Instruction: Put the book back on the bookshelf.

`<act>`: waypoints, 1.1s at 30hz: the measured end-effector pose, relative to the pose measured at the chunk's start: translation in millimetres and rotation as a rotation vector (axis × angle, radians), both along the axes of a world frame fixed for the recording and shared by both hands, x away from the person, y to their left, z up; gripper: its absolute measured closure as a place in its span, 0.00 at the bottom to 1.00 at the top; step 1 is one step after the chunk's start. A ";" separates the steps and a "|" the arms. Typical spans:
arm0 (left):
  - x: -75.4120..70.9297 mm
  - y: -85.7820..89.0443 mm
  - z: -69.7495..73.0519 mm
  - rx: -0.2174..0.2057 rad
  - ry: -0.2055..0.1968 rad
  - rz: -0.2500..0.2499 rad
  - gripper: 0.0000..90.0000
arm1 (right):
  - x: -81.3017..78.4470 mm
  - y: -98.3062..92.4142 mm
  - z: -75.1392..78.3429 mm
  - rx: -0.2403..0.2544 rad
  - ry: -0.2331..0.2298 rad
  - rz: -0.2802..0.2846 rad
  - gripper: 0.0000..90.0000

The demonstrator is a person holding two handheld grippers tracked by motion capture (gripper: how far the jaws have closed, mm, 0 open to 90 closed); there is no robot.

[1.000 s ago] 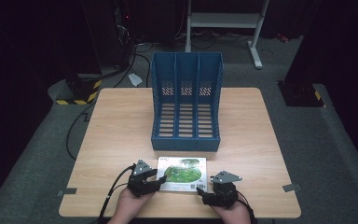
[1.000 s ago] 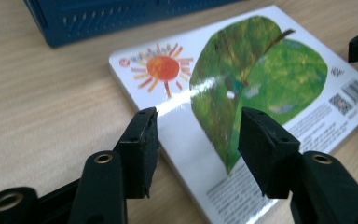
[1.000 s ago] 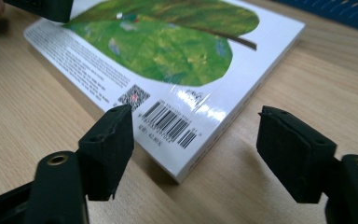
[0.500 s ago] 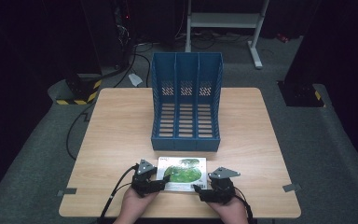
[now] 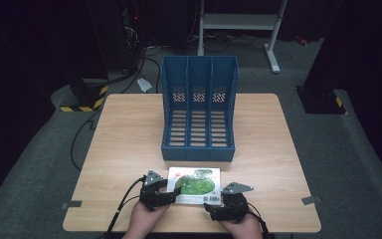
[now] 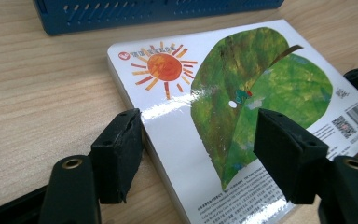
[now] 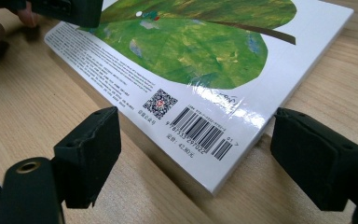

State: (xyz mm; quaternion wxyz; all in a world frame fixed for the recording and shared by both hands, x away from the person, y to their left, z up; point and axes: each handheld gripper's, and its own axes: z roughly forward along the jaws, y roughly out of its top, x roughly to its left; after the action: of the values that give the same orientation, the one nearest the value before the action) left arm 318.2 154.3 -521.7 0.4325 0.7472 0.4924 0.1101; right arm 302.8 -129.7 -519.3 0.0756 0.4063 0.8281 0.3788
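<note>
Dark floor and cables ring the wooden table (image 5: 129, 129), where a blue three-slot file rack (image 5: 199, 107) stands at 12 o'clock from the hands, just beyond a leaf-covered book (image 5: 195, 185) lying flat near the 6 o'clock edge. Both forearms enter low from 6 o'clock, grippers level. The left gripper (image 6: 198, 144) has just opened, jaws spread astride the book's corner at 9 o'clock; the right gripper (image 7: 193, 154), still opening lately, straddles the barcode corner at 3 o'clock without pressing it.

floor: grey carpet (image 5: 40, 164) | room: dark | back: white metal stand (image 5: 238, 22)
</note>
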 end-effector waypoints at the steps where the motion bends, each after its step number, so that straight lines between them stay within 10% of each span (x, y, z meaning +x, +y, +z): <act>1: -0.5 1.0 1.0 -0.002 -0.007 -0.004 0.37 | 0.6 0.0 -0.4 -0.005 -0.011 0.008 0.17; 22: -13.5 4.4 30.4 -0.059 -0.166 -0.029 0.46 | -1.2 3.7 -1.3 -0.052 -0.036 0.021 0.13; 33: -11.8 5.8 31.7 -0.057 -0.153 -0.043 0.47 | -2.5 3.2 -1.4 -0.056 -0.054 -0.023 0.22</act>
State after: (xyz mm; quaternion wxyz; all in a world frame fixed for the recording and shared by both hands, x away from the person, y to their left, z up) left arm 306.4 160.2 -490.0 0.4922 0.7343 0.4448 0.1437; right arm 300.4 -126.5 -520.7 0.1135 0.4030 0.8314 0.3653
